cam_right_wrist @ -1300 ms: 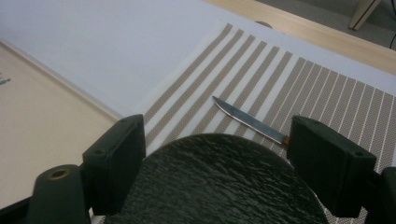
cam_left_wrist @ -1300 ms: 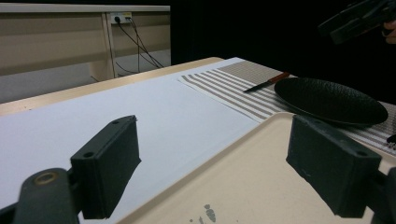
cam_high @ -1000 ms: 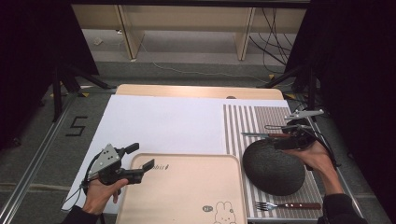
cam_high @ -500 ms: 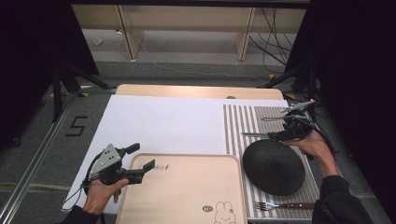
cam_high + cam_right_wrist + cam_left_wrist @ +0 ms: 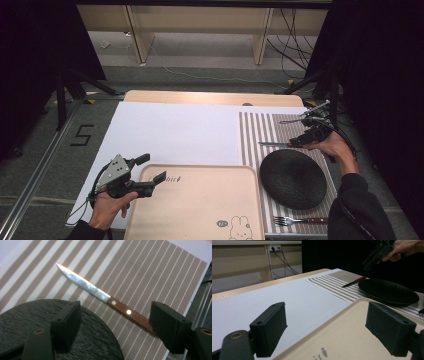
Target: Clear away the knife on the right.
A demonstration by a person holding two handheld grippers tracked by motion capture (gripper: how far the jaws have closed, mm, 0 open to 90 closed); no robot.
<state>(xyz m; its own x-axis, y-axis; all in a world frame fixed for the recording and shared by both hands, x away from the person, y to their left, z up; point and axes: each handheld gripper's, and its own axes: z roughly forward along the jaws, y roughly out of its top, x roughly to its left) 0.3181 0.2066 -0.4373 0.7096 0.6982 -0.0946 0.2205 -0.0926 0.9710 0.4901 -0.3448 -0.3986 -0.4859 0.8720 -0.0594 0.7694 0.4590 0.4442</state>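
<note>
So the right gripper (image 5: 305, 138) has slid off the black plate (image 5: 292, 178) since a second ago and now sits over the knife (image 5: 105, 298), which lies on the striped placemat (image 5: 255, 132) just past the plate's far rim. Back then the plate looked tipped up under that hand; now it lies flat on the mat, so I'd say the plate part is done and the knife is next. The jaws have just been closing a touch, but they're well apart, with the wooden handle running between them in the right gripper view and neither pad touching it. Nothing held yet.

The left gripper (image 5: 145, 177) hasn't budged: parked at the near-left corner of the beige tray (image 5: 200, 200), jaws spread wide with the tray's corner between them and no sign of the pads pressing on it.

Other stuff, all relative to the plate: a fork (image 5: 300, 220) lies on the mat at its near side, the tray is just to its left, and a big white sheet (image 5: 170, 130) covers the desk (image 5: 200, 96) beyond that.

What's in the way? Mostly the plate itself. Its rim sits close to the knife handle, right under one jaw, so that jaw could clip the rim on the way down. The handle also lies flat on the mat, which won't be easy to pinch.
</note>
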